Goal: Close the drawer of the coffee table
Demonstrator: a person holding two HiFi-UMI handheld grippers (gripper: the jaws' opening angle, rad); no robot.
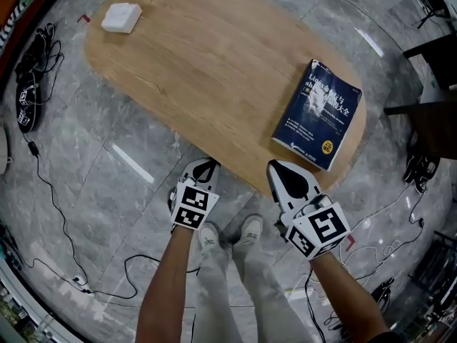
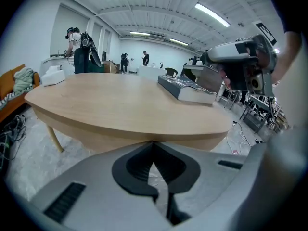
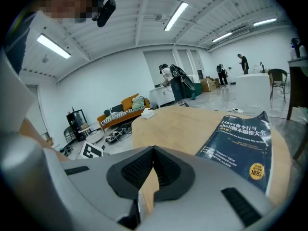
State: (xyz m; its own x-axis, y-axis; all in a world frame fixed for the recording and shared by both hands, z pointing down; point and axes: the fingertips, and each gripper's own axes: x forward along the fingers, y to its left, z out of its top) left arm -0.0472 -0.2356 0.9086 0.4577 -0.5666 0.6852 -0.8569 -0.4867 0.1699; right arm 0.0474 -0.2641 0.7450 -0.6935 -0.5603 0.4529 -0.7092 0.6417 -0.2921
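The oval wooden coffee table [image 1: 207, 63] fills the middle of the head view; no open drawer shows on it. From the left gripper view I see its near side panel [image 2: 120, 134] as one plain wooden band. My left gripper [image 1: 206, 166] is shut and empty, its tip right at the table's near edge [image 2: 154, 143]. My right gripper [image 1: 275, 166] is shut too, holding nothing, its tip over the near rim beside the book [image 3: 153, 148]. A dark blue book [image 1: 318, 115] lies flat on the table's right end [image 3: 243, 141]. A small white box [image 1: 121, 18] sits at the far left end.
Black cables and a dark gripper-like device [image 1: 27, 98] lie on the grey floor to the left. More cables [image 1: 389, 213] trail at the right, near dark furniture [image 1: 428, 113]. The person's shoes [image 1: 230, 234] stand just below the table edge. People [image 2: 79, 52] stand far back.
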